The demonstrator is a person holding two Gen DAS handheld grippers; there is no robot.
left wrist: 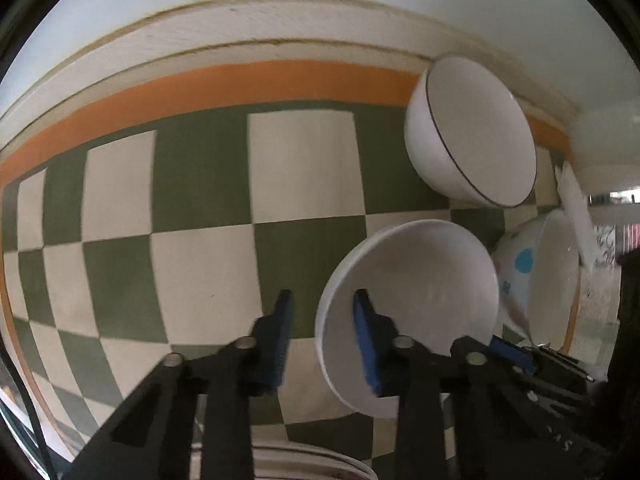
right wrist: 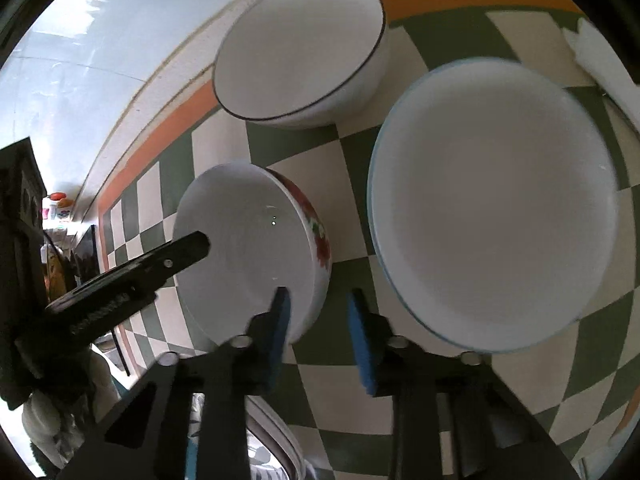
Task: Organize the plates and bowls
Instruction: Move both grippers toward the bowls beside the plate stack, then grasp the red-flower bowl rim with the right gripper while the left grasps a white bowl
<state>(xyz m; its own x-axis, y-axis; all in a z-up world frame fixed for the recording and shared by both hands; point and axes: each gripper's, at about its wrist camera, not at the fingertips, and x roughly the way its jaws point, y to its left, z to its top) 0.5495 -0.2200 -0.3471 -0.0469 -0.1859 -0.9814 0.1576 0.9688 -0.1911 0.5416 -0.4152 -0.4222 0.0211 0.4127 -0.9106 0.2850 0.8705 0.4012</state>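
Observation:
In the left wrist view my left gripper [left wrist: 322,304] is open, its jaws straddling the near rim of a plain white bowl [left wrist: 416,308] on the green-and-cream checked cloth [left wrist: 200,220]. A white bowl with a dark rim line [left wrist: 472,132] sits behind it, and a dotted bowl [left wrist: 536,276] is at the right. In the right wrist view my right gripper [right wrist: 318,304] is open, straddling the rim of a red-flowered bowl [right wrist: 256,248]. A large white plate with a blue edge [right wrist: 492,204] lies to the right, and the dark-rimmed bowl [right wrist: 300,48] is behind. The other gripper's finger [right wrist: 160,260] reaches in from the left.
The cloth has an orange border [left wrist: 240,84] along the far table edge by a pale wall. More stacked plates [left wrist: 304,460] lie under the left gripper. White paper [right wrist: 600,52] lies at the far right. Household clutter [right wrist: 60,208] stands beyond the table's left end.

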